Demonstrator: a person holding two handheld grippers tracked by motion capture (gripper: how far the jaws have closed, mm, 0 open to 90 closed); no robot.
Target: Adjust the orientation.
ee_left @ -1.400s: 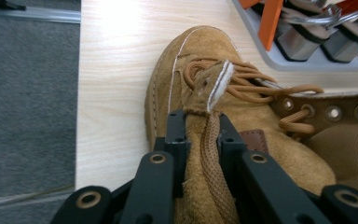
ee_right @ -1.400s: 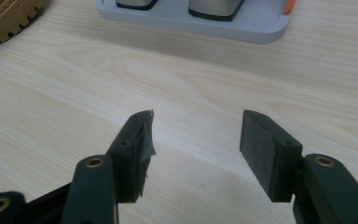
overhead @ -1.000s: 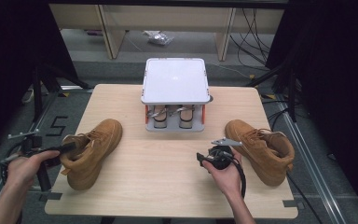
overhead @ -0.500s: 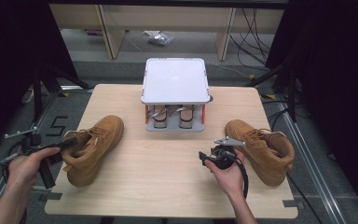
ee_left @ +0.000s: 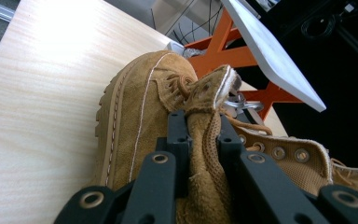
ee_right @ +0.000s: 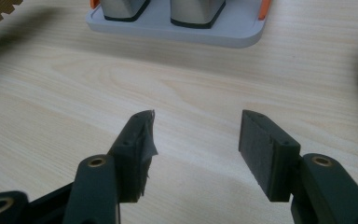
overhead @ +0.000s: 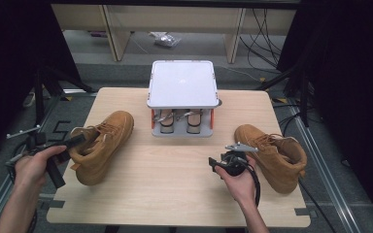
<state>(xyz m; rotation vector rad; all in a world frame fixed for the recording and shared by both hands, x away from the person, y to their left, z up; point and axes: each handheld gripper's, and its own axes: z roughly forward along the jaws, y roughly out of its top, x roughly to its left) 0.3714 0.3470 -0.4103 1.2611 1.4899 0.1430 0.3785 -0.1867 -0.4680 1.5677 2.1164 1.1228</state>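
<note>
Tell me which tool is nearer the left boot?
Left. The left tool is clamped on the left boot at its collar; the right tool hovers open across the table, beside the other boot.

One mark can be read: a big number 5 (overhead: pixel 64 130) is seen in the high view, drawn on the dark floor (overhead: pixel 77 109) just beside the left edge of the tabletop (overhead: pixel 175 184); no words, brand names or labels can be made out on the tan boots, on the white stand, or on the tabletop itself; small marks, if there are any, are too blurred to be read.
</note>
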